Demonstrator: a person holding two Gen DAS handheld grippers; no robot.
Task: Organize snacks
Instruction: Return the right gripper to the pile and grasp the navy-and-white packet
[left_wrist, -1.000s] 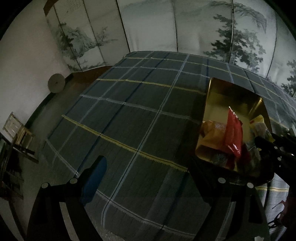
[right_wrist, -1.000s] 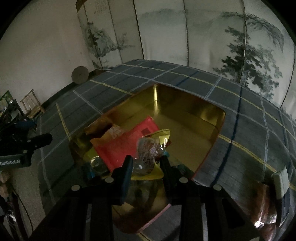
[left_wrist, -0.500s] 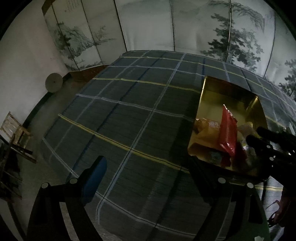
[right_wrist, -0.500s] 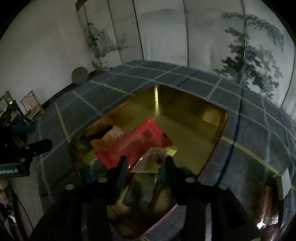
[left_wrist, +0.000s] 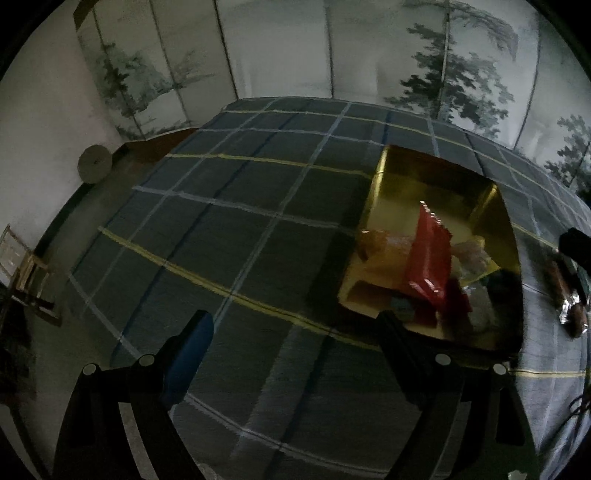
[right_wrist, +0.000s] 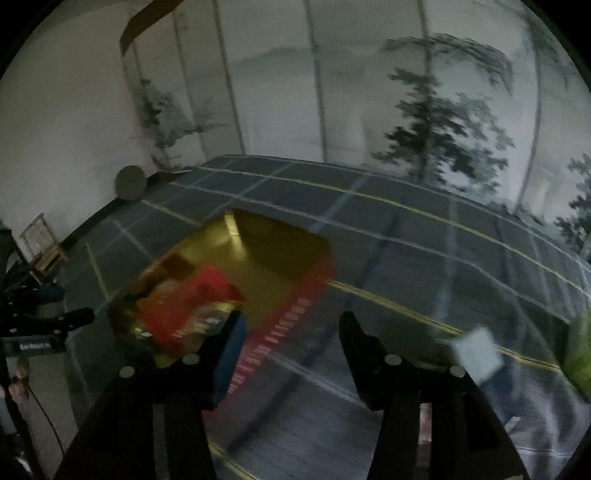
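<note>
Snacks: red packet (left_wrist: 430, 258) and others piled in gold tin (left_wrist: 406, 173), right of centre | right gripper (right_wrist: 291, 328): jaws parted, empty, just opened | left gripper (left_wrist: 295, 332): wide, empty | risk: brown wrapped snack (left_wrist: 569, 306) sits at frame's right edge; blurred swing may knock tin

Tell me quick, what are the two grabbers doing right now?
Left gripper: open, holding nothing, over the checked cloth.
Right gripper: open and empty; its jaws have just been opening, beside the gold tin of snacks.
</note>
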